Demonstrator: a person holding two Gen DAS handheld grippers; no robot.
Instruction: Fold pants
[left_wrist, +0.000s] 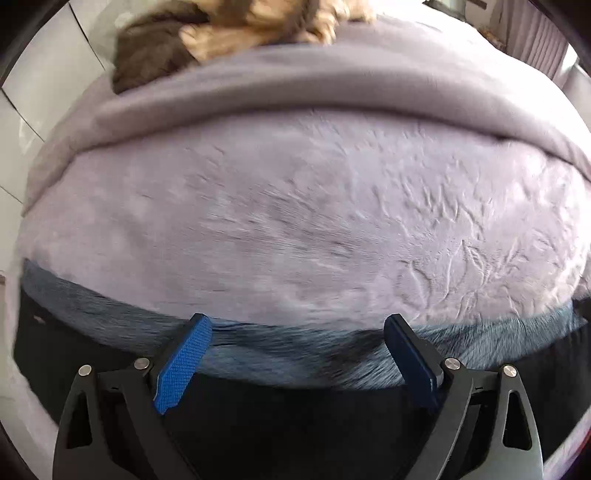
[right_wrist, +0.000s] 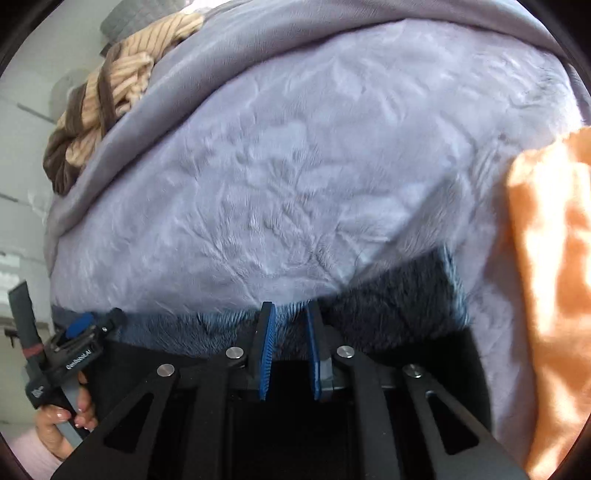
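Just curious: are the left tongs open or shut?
Open: the left tongs show blue pads spread wide apart above the furry pants.

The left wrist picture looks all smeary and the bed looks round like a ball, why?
Left wrist view: motion blur smears the lilac plush blanket and the brown-and-tan striped cloth; the fisheye lens bulges the bed. Right wrist view: sharper, with the same bulge, and bright light washes out the orange cloth.

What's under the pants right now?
The pants lie on the lavender blanket, which shows all around their far edge. Whatever is beneath their dark near part is hidden.
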